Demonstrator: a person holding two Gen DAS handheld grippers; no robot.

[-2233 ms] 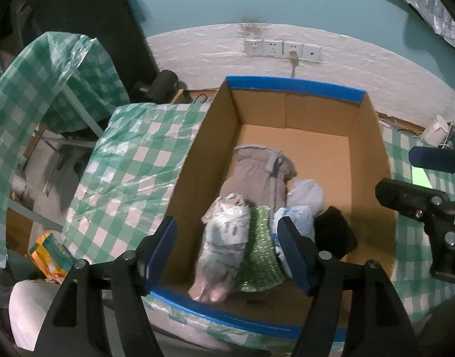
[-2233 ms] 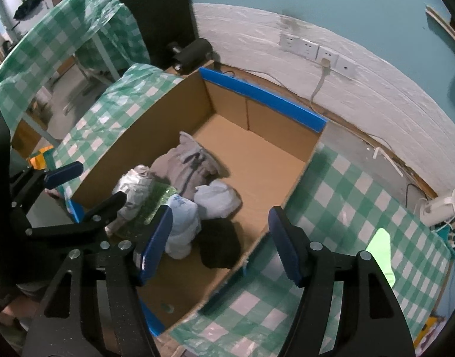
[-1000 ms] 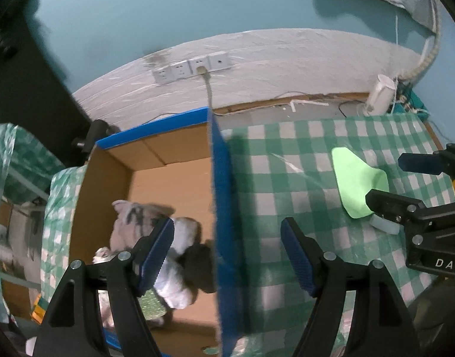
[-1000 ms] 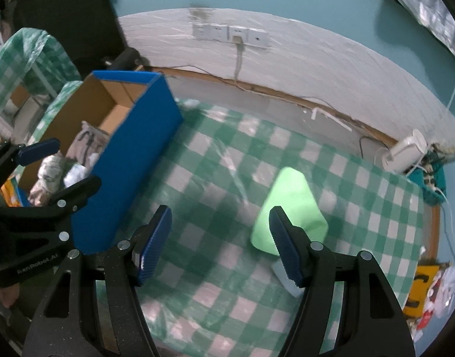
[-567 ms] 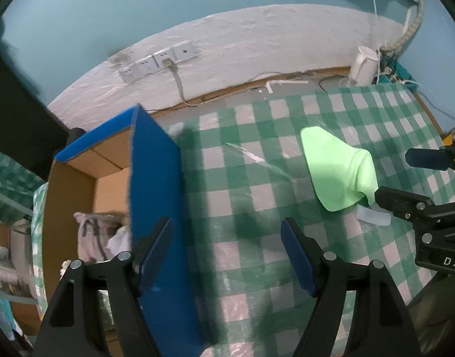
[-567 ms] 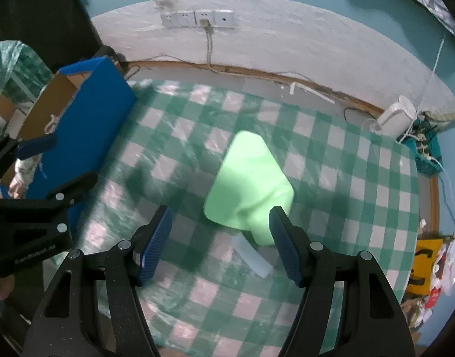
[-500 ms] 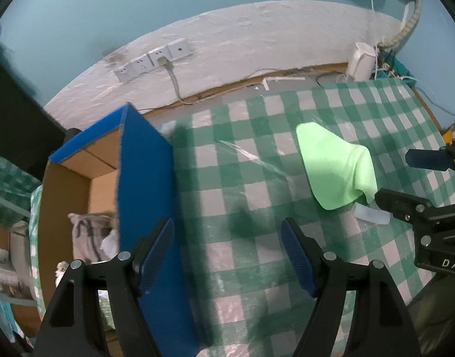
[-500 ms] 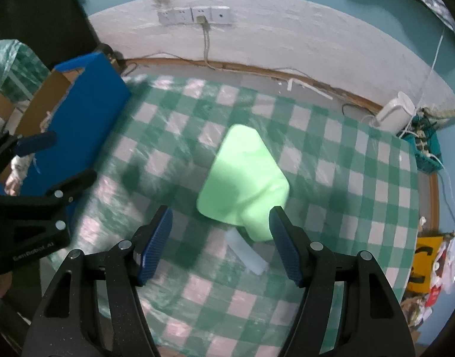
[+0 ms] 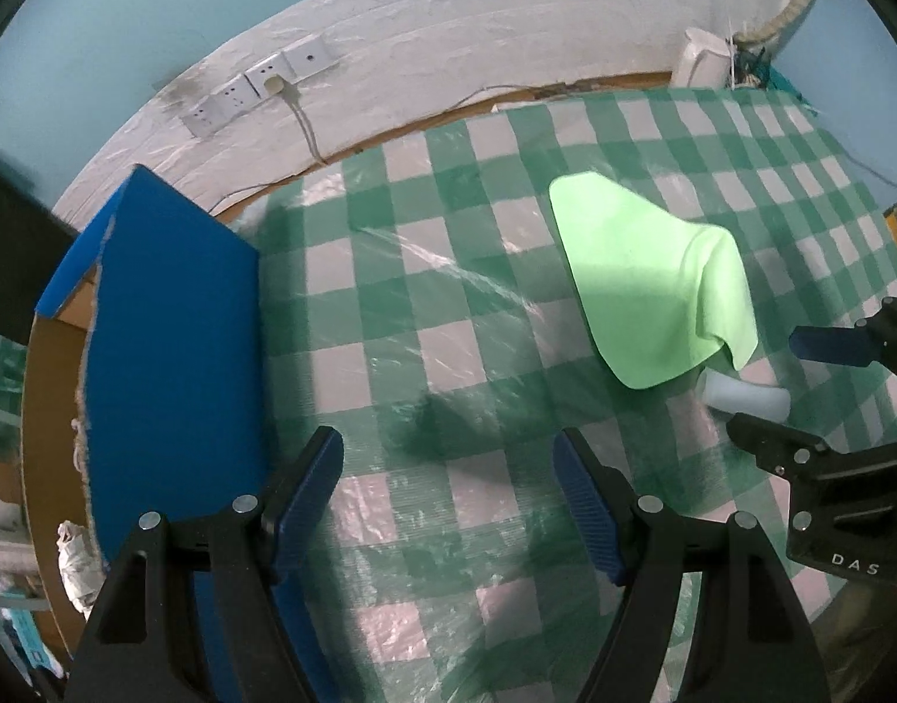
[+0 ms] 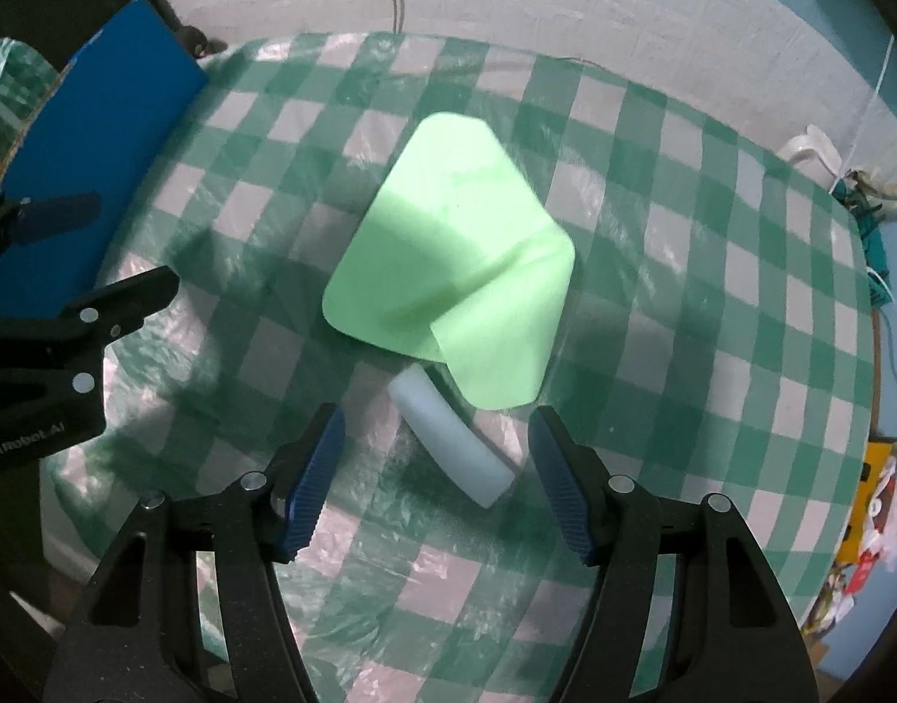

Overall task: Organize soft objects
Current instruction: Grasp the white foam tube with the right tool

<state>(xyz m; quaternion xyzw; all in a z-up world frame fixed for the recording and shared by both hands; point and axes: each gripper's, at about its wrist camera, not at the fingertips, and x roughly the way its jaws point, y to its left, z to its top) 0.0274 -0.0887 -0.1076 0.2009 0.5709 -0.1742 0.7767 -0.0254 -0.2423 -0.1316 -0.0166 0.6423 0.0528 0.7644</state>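
I am hanging both claws lower than a second ago | right gripper (image 10: 436, 477) gaping over white roll (image 10: 451, 436), left gripper (image 9: 448, 492) gaping empty | green cloth (image 10: 448, 258) nearer | blue box wall (image 9: 167, 351) bordering left, checked cloth (image 9: 448, 304) bare between.

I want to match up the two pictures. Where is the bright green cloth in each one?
Left wrist view: the green cloth lies right of centre on the checked tablecloth.
Right wrist view: the green cloth lies in the middle, just above the open right gripper.
Shared landmark: the pale tube poking out from under the cloth's near edge.
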